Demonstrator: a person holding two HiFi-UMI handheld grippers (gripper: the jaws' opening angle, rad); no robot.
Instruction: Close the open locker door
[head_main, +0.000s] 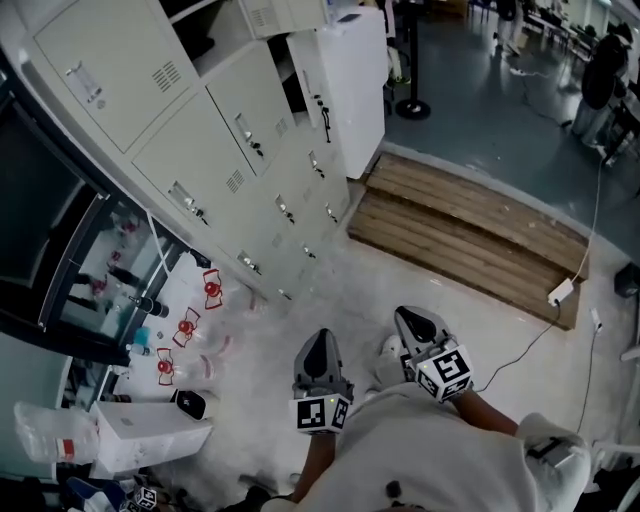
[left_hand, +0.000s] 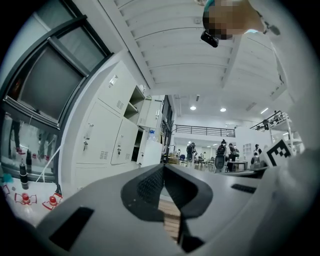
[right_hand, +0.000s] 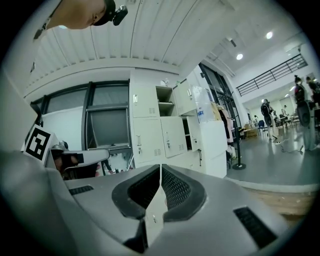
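Observation:
A bank of pale grey lockers (head_main: 230, 150) runs along the left in the head view. One white locker door (head_main: 355, 85) at the far end stands swung out into the room. The same open door (right_hand: 212, 147) shows in the right gripper view and, further off, the door (left_hand: 151, 152) in the left gripper view. My left gripper (head_main: 320, 338) and right gripper (head_main: 412, 316) are held side by side low in the head view, well short of the lockers. Both point level toward them. The left gripper (left_hand: 163, 170) and right gripper (right_hand: 160, 167) have jaws shut with nothing between them.
A low wooden platform (head_main: 470, 230) lies on the floor past the open door. A black post on a round base (head_main: 411, 108) stands behind it. Red and white small items (head_main: 185, 328) and a white box (head_main: 150, 430) lie by the window at left. A cable with a plug block (head_main: 560, 292) crosses at right.

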